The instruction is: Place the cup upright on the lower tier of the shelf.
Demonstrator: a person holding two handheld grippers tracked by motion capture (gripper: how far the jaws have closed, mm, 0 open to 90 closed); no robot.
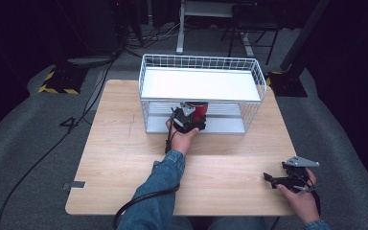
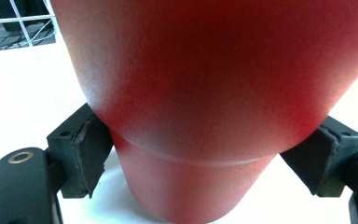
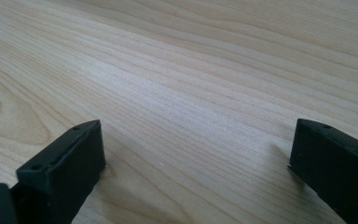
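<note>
Right gripper (image 1: 274, 180) sits low at the near right of the table (image 1: 124, 158), jaws spread wide with nothing between them; in its own view just bare wood grain (image 3: 191, 93) between the two black pads.

Left gripper (image 1: 188, 120) is reached forward into the lower tier of the white wire rack (image 1: 201, 62), jaws closed partway around a red cup (image 2: 205, 116). Both pads press the cup's sides just above the seam line near its base, so the grip is low on a tapered body.

Cup (image 1: 200, 111) is under the rack's white upper shelf (image 1: 200, 85), at the front opening, on or just over the lower shelf; I can't tell which.

Step in hand looks like moving the cup through that lower opening. To do it well:
- keep it upright, squeeze steady (taper may let it slip)
- move level and straight along the opening
- stay off the upper shelf edge and side wires
</note>
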